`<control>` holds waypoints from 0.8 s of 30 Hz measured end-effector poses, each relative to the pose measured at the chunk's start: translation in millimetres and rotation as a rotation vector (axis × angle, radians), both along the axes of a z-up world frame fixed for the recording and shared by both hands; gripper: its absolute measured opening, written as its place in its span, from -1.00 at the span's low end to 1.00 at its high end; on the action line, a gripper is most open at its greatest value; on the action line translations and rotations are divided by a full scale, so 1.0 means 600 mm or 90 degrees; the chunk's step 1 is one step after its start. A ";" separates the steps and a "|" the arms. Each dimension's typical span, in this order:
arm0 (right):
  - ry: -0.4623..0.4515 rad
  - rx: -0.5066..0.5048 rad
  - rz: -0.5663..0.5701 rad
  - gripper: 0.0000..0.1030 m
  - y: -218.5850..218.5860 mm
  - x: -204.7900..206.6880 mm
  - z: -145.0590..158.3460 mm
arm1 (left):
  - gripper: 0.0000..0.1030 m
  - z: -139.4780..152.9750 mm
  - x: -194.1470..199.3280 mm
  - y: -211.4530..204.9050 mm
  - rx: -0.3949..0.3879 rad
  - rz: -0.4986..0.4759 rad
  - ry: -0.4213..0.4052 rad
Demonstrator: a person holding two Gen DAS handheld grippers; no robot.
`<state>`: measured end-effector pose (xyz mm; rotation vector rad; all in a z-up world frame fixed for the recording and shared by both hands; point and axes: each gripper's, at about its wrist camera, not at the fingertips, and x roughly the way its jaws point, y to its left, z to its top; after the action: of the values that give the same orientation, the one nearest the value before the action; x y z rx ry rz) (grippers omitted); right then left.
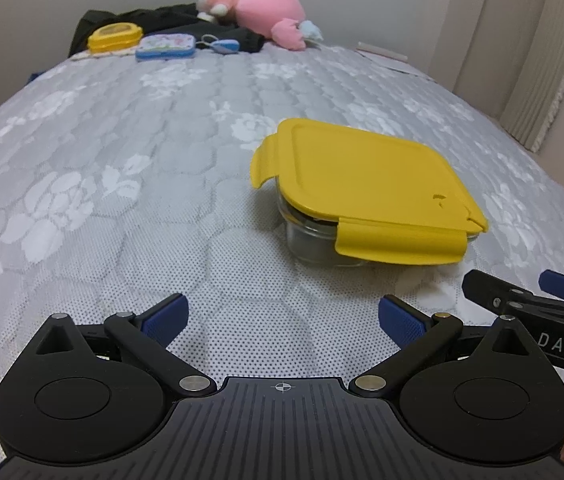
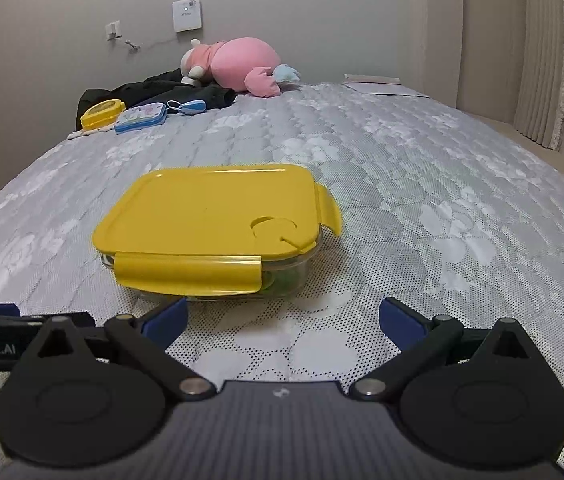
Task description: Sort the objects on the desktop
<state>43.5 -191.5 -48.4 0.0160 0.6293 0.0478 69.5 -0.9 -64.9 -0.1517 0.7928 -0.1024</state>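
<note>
A glass food box with a yellow lid [image 1: 365, 184] [image 2: 210, 212] rests on the grey flowered mattress [image 1: 122, 168] [image 2: 421, 184], its lid laid on top with the clip flaps loose. My left gripper [image 1: 282, 316] is open, low over the mattress, with the box ahead and to its right. My right gripper [image 2: 282, 316] is open too, with the box just ahead and slightly left; it also shows at the right edge of the left wrist view [image 1: 521, 292]. Nothing lies between either pair of fingers.
At the far end lie a small yellow box [image 1: 114, 36] [image 2: 102, 114], a blue patterned case [image 1: 166, 46] [image 2: 140, 118], a blue keyring item [image 1: 224, 45] [image 2: 192, 106], dark clothing [image 1: 162, 20] [image 2: 154, 86] and a pink plush toy [image 1: 258, 8] [image 2: 238, 64]. Papers [image 2: 377, 82] sit far right; curtains [image 2: 541, 52] hang beyond.
</note>
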 end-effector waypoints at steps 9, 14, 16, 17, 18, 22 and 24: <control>0.002 0.000 -0.004 0.99 -0.001 0.000 0.000 | 1.00 0.001 0.001 -0.008 0.018 -0.006 -0.001; 0.004 -0.001 -0.003 0.99 0.000 0.002 0.000 | 1.00 -0.003 0.004 0.002 -0.026 -0.003 0.015; 0.004 0.000 -0.002 0.99 0.000 0.002 0.000 | 1.00 -0.005 0.005 0.004 -0.026 0.005 0.021; 0.004 0.000 -0.002 0.99 0.000 0.002 0.000 | 1.00 -0.005 0.006 0.004 -0.024 0.009 0.024; 0.004 -0.001 -0.002 0.99 0.000 0.002 0.000 | 1.00 -0.006 0.006 0.003 -0.021 0.011 0.027; 0.007 -0.001 -0.001 0.99 0.001 0.004 -0.001 | 1.00 -0.006 0.005 0.000 -0.013 0.008 0.028; 0.008 -0.001 -0.001 0.99 0.001 0.005 -0.001 | 1.00 -0.006 0.004 -0.001 -0.009 0.008 0.028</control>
<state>46.4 -191.0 -49.1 0.0150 0.6415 0.0450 72.0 -1.8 -68.3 -0.1725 0.8344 -0.0923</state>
